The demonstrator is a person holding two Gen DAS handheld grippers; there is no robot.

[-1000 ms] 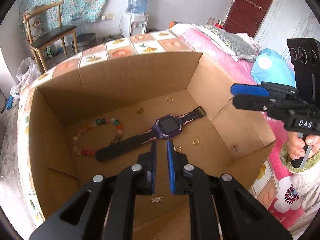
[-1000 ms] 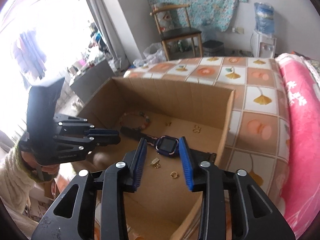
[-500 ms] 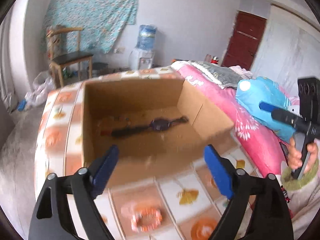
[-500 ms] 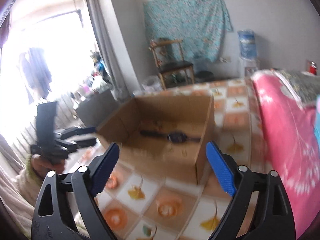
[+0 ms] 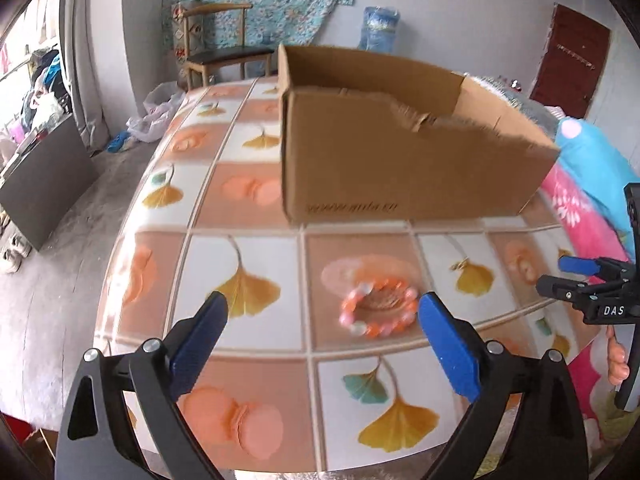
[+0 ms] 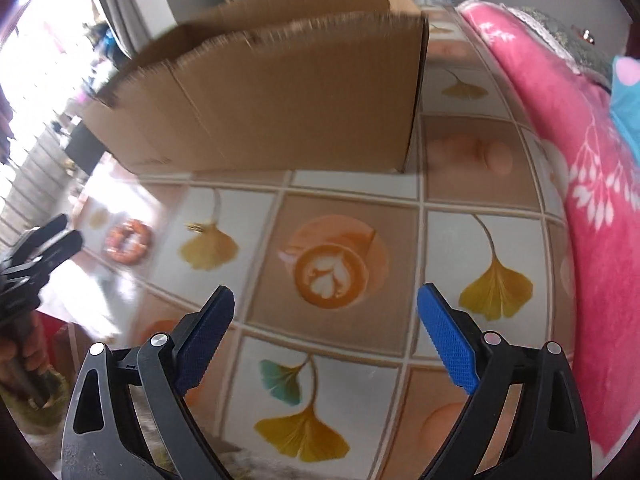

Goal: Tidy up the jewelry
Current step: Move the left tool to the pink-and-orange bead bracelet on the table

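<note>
Bead bracelet (image 5: 378,306) near table edge (image 5: 516,316), both grippers (image 5: 322,334) (image 6: 326,322) wide, empty.

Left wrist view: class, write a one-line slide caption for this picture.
Open left tongs hover over a bead bracelet on the table, in front of a box.

The left gripper (image 5: 320,332) fills the lower part of its own view, blue pads spread wide with nothing between them; its jaws have just been opening. The right gripper (image 6: 326,330) sits low in its view, equally wide and empty, jaws having just opened a little further. At the right edge of the left view, fingers (image 5: 616,354) grip the right handle.
</note>
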